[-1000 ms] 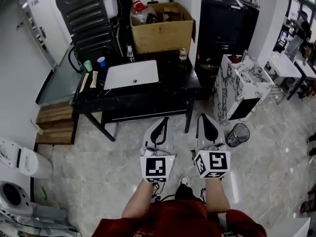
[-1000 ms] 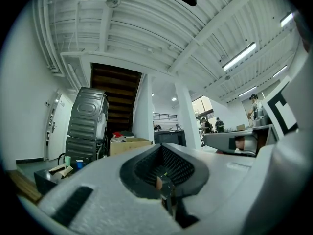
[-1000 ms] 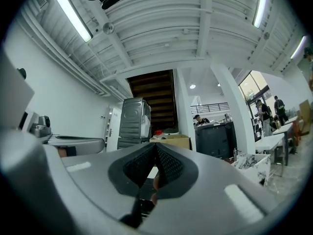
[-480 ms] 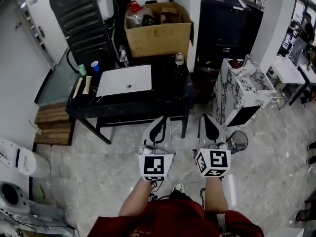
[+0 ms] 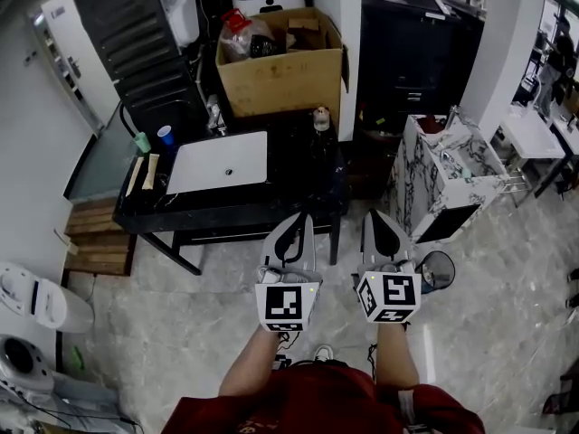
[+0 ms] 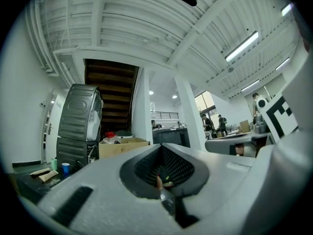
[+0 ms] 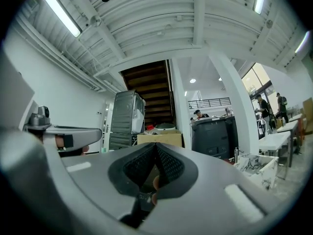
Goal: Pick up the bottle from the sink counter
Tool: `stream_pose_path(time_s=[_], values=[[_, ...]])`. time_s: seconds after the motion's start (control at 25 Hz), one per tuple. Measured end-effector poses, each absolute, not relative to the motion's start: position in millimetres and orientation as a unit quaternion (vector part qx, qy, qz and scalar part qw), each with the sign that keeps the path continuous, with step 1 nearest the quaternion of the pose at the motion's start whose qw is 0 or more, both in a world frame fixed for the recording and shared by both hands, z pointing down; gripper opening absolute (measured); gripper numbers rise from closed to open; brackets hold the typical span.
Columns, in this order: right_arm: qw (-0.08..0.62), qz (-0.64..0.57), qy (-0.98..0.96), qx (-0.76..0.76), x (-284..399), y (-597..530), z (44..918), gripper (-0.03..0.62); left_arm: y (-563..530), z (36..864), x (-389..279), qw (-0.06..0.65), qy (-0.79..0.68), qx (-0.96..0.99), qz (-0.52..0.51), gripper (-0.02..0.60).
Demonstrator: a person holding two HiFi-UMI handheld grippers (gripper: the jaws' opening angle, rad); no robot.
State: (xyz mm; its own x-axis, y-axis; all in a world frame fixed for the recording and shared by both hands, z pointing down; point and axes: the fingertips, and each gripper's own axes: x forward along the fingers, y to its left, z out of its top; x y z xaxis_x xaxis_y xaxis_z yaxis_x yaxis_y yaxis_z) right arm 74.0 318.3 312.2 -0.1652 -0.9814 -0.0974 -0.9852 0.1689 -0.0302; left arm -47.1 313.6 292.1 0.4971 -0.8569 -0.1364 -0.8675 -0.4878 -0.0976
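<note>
Currently both tools are closed and empty. The left gripper [image 5: 299, 226] and right gripper [image 5: 376, 224] are held side by side, pointing forward. In each gripper view the jaws are pressed together with nothing between them.

Beyond them stands the black counter [image 5: 271, 202], well apart from both tips. Its white basin [image 5: 220, 162] sits left of centre. The bottle [image 5: 320, 120] stands upright near the counter's back right corner, right of the basin and close to the box [image 5: 285, 75].

The bottle's body is dark and its top pale; the material is too small to tell.

Judgement: likely rigid, smooth, and easy to tip if nudged at the top. Best hold is across the mid-body, below the shoulder, with the jaws opened first. The right gripper is on the nearer side.
</note>
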Motion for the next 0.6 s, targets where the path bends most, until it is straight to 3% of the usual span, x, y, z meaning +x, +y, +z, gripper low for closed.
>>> stream_pose_path(time_s=[0.6], values=[[0.016,0.062,0.760,-0.647,88,277,317,0.002,269,303,-22,0.067,0.516,-0.853,0.042,0.003]])
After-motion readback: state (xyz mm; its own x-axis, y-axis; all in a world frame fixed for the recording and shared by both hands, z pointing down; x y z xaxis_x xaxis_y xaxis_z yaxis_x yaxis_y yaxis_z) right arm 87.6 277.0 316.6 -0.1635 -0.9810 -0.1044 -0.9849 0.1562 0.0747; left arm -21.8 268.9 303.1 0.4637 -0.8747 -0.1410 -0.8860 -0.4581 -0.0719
